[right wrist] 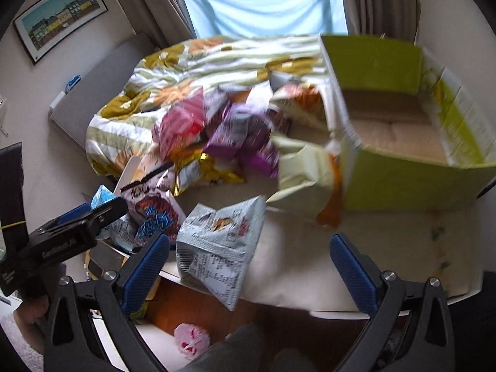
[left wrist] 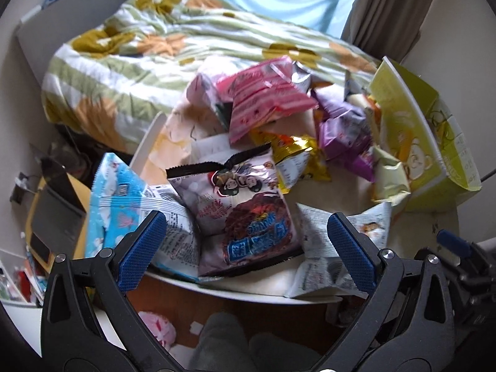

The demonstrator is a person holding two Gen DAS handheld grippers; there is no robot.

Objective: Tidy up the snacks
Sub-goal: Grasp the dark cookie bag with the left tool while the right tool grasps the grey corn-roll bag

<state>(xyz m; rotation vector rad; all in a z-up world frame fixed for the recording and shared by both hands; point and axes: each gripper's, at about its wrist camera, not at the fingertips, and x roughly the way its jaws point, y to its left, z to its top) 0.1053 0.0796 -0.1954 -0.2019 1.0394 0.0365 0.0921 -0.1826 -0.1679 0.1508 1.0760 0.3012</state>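
Snack bags lie heaped on a white table (left wrist: 272, 288). In the left wrist view my left gripper (left wrist: 246, 249) is open just in front of a silver-and-purple bag (left wrist: 248, 204), with a light blue bag (left wrist: 117, 204) to its left and a pale grey bag (left wrist: 338, 248) to its right. In the right wrist view my right gripper (right wrist: 249, 271) is open near the table's front edge, the pale grey bag (right wrist: 217, 248) by its left finger. A yellow-green cardboard box (right wrist: 412, 142) stands open at the right, nothing showing inside it. Pink (right wrist: 179, 127), purple (right wrist: 238, 136) and gold (right wrist: 204, 167) bags lie behind.
A bed with a flowered, green-striped quilt (left wrist: 148, 59) lies behind the table, a curtained window (right wrist: 266, 3) beyond it. Boxes and clutter (left wrist: 52, 210) sit on the floor to the left. A person's knees (left wrist: 226, 344) show below the table edge. The left gripper's body (right wrist: 62, 241) reaches in beside the right one.
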